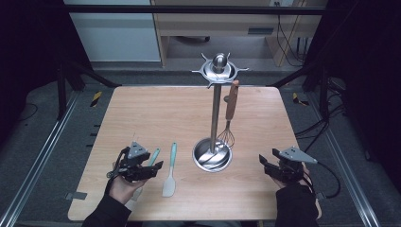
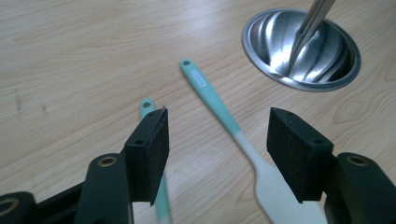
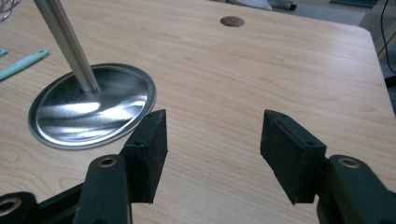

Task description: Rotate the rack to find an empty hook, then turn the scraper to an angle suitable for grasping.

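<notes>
Left gripper (image 2: 217, 140) is held low, fingers parted over the white spatula (image 2: 243, 149); second teal handle (image 2: 156, 177) possibly beneath. Right gripper (image 3: 212, 154) is held open over bare table (image 3: 280, 60).

1. Evenly lit from above; table (image 1: 156, 113) bright, surroundings nearly black in high view.
2. Soft, short shadows under stand (image 1: 215, 113).
3. Streaky glare on steel base (image 3: 91, 107) and (image 2: 303, 46).
4. Near jaws slightly soft in both gripper views; teal handle (image 2: 161, 200) blurred at bottom edge.
5. High view low-res, grainy.
</notes>
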Action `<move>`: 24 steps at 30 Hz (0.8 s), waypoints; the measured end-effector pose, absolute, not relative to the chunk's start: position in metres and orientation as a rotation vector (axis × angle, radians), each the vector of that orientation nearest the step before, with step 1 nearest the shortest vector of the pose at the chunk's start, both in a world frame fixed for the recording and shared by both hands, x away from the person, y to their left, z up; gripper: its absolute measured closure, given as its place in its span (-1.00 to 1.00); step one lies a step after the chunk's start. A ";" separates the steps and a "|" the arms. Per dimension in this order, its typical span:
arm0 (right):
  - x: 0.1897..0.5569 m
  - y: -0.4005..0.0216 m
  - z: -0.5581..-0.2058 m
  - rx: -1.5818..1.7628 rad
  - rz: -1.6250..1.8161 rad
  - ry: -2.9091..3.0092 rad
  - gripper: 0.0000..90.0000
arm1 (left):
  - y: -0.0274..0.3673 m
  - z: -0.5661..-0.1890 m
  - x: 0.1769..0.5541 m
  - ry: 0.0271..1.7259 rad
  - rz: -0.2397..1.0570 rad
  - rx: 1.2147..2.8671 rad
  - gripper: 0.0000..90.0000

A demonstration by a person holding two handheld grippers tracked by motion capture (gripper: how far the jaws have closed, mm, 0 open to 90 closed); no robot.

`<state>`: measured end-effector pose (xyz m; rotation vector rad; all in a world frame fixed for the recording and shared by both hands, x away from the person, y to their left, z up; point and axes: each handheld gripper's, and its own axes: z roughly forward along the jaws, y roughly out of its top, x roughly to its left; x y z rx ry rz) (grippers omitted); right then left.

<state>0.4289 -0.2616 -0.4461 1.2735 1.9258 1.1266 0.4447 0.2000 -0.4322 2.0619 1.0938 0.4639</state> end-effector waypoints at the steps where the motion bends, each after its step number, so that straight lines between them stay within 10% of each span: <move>1: 0.428 -0.262 -0.446 1.275 1.125 1.926 -0.08 | 0.196 -0.432 0.445 1.094 0.463 2.067 -0.13; 24: 0.423 -0.261 -0.450 1.254 1.087 1.970 -0.03 | 0.161 -0.467 0.455 1.100 0.445 2.207 -0.06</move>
